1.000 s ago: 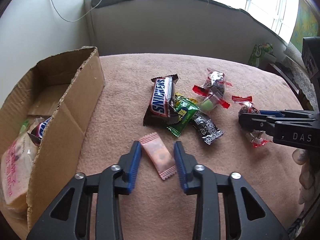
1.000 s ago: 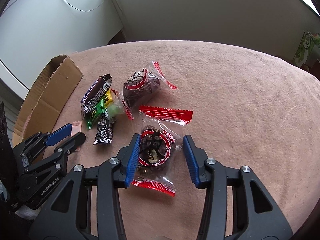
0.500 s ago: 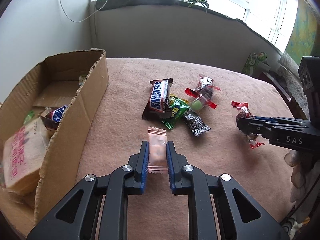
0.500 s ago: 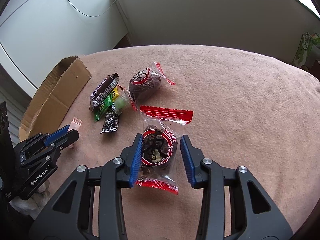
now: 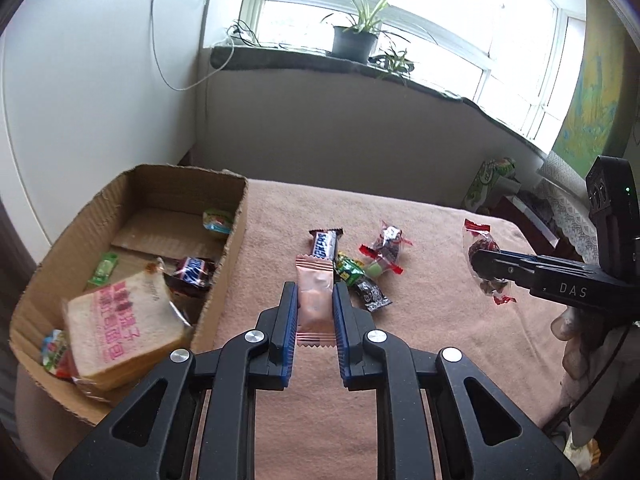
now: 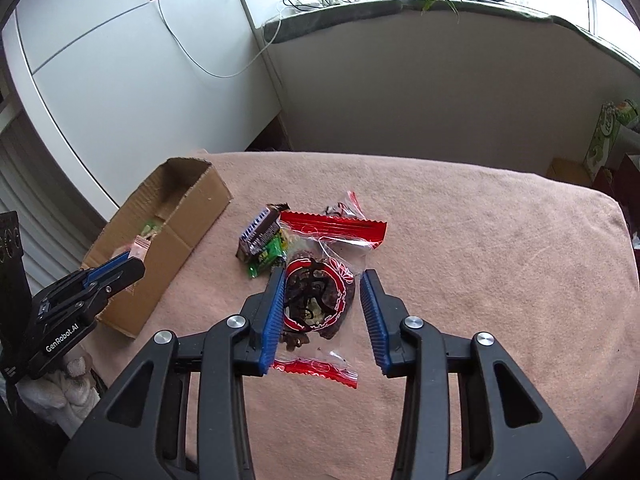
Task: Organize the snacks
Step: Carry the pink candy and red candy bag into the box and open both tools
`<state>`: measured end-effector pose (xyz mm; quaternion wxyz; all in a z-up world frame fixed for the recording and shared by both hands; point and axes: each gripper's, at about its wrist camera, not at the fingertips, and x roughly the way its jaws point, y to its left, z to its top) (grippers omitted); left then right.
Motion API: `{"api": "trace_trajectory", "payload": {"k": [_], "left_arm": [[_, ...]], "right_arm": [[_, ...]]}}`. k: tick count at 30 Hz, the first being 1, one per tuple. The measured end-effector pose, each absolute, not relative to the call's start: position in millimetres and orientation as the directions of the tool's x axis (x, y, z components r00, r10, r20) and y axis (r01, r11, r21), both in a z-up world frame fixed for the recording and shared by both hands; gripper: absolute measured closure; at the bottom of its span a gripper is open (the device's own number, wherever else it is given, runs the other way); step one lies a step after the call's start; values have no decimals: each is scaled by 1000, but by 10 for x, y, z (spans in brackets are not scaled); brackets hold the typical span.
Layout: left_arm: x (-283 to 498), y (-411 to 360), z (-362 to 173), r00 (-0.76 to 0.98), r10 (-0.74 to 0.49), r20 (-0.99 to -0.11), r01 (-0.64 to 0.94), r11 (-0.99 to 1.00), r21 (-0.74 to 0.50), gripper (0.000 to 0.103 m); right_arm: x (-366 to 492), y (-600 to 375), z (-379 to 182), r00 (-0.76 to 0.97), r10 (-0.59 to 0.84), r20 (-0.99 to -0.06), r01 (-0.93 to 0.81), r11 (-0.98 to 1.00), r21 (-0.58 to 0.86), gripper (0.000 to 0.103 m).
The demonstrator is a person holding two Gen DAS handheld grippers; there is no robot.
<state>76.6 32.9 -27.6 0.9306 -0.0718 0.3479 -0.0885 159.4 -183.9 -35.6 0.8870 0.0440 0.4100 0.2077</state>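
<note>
My left gripper (image 5: 315, 301) is shut on a pink candy packet (image 5: 315, 298) and holds it above the pink cloth, right of the cardboard box (image 5: 224, 280). My right gripper (image 6: 323, 288) is shut on a clear red-edged packet of dark dried fruit (image 6: 316, 296), lifted off the cloth; it also shows in the left wrist view (image 5: 484, 260). A Snickers bar (image 5: 325, 245), a green packet (image 5: 349, 270), a black packet (image 5: 372, 295) and another red-edged packet (image 5: 386, 242) lie together on the cloth.
The box holds a wrapped bread slice (image 5: 120, 320), a Snickers bar (image 5: 191, 274) and small candies. The pink cloth (image 6: 480, 260) covers the table. A green carton (image 5: 490, 178) stands beyond the far right edge. A wall and a windowsill with plants lie behind.
Both grippers have risen off the cloth, each with its packet held. The left gripper closed on the pink candy a second ago; the right closed on the dried fruit packet.
</note>
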Motion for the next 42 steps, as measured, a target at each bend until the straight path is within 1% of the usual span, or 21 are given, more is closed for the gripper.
{"api": "trace_trajectory", "payload": {"k": [7,14,24,38,41,42], "left_arm": [[697,771,-69,794,-157,-587,45,979,-200,88],[673,1234,-9,819,-82,-568,-42,979,-201,88],[715,1686,-124,817,-24,-577,-129,966,-223,88],[805,1889,-271,801,-23,-598,-153,958,-241,88],[822,1912,-290,797,-24,-604,-156,957,-244,87],[825,1919,-293,796,-24,-605,-158,956,-246,87]], "right_arm": [[1620,-1474,-45,596,446,-668,-398,886,237,64],[1766,-933,144,585,485,-650,-469,856,216,64],[2025,-162,145,522,537,-663,-539,810,232,64],[2345,840,-125,413,554,-722,-597,764,244,64],[2383,945,-177,408,543,-734,-601,765,231,63],[2380,963,-187,411,538,-736,-600,767,225,59]]}}
